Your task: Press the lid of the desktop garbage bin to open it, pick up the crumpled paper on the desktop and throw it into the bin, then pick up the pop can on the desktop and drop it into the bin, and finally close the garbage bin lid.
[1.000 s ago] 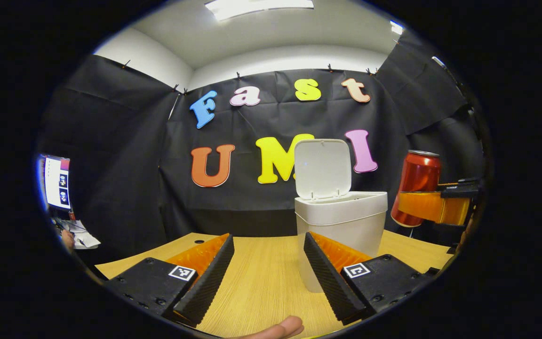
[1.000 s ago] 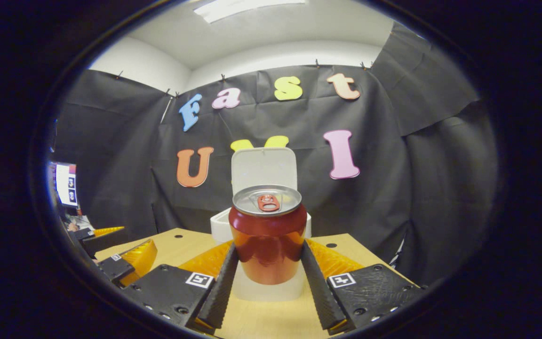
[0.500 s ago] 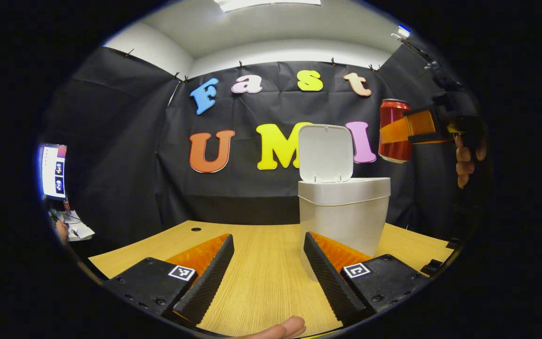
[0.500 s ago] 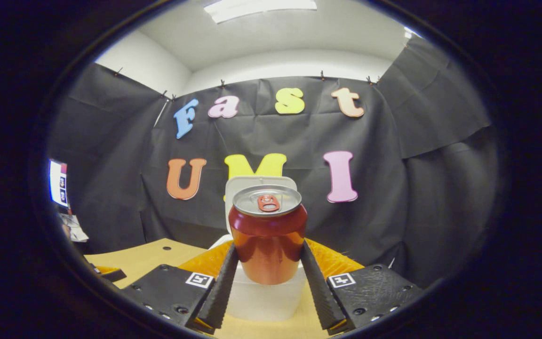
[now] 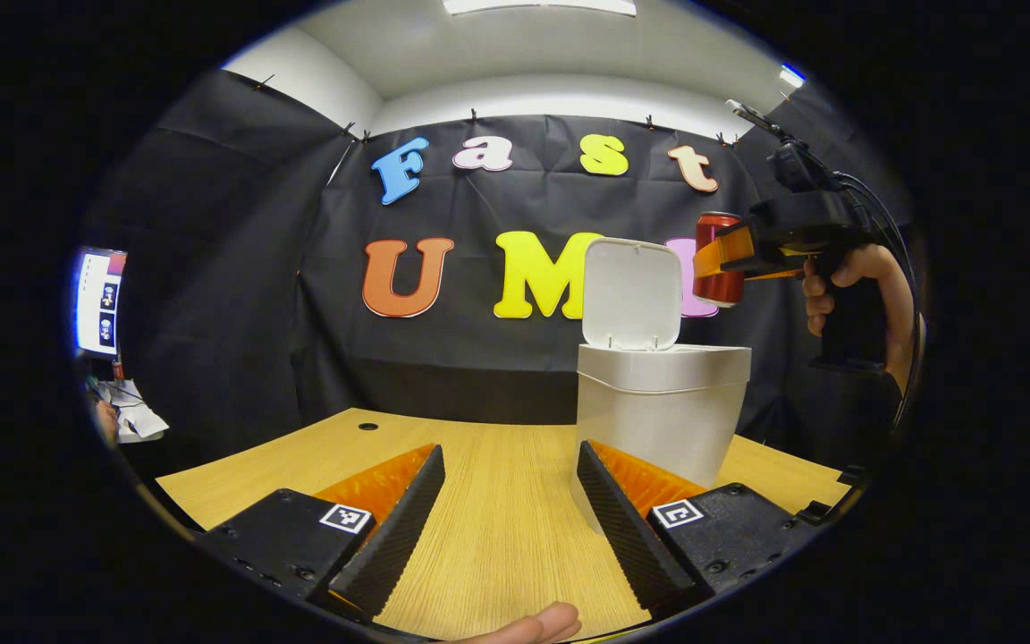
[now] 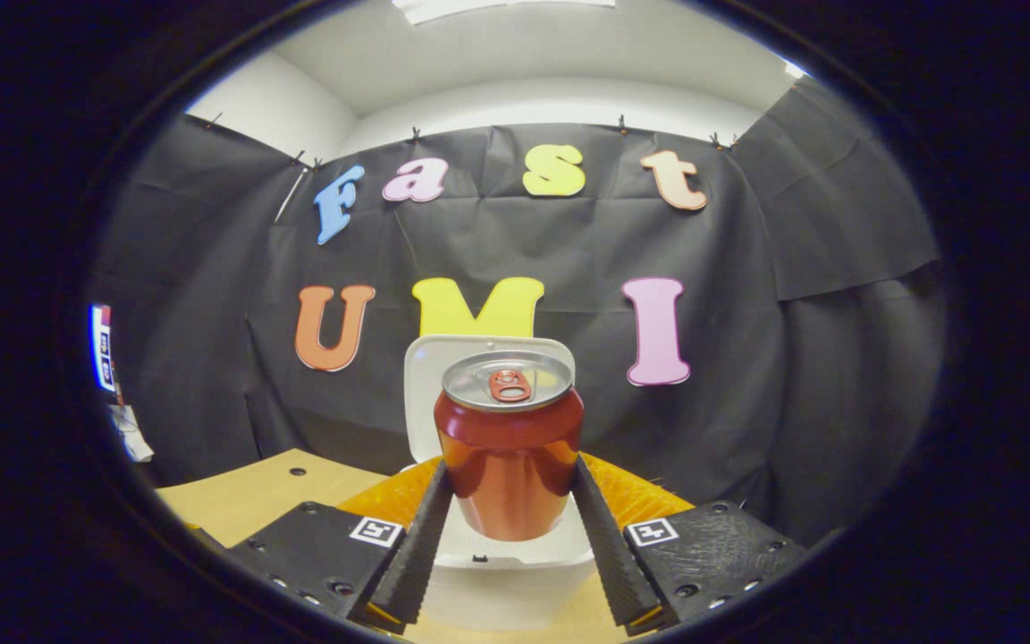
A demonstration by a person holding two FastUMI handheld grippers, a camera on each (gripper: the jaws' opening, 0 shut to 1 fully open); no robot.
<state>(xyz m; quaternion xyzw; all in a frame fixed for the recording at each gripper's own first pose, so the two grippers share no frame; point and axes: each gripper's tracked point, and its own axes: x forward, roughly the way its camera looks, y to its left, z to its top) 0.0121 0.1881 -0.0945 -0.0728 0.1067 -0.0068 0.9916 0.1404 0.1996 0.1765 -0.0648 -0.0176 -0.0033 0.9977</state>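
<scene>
While the bin's lid stands upright and open, the right tongs grip the pop can by its sides, both fingers pressed against it, holding it upright in the air. In the left gripper view the can hangs above the bin, just beside the raised lid and toward the bin's right side, with a hand on the tool's handle. The bin itself stands near the far right edge of the tabletop. The left tongs are spread apart with nothing between them, low over the near edge of the tabletop, and a fingertip shows below them. No crumpled paper lies on the visible tabletop, so that step looks done; whether it sits in the bin cannot be told. The step in hand appears to be the can drop. The next move calls for bringing the can squarely over the opening, clear of the lid, and then parting the fingers. Closing the lid remains.
</scene>
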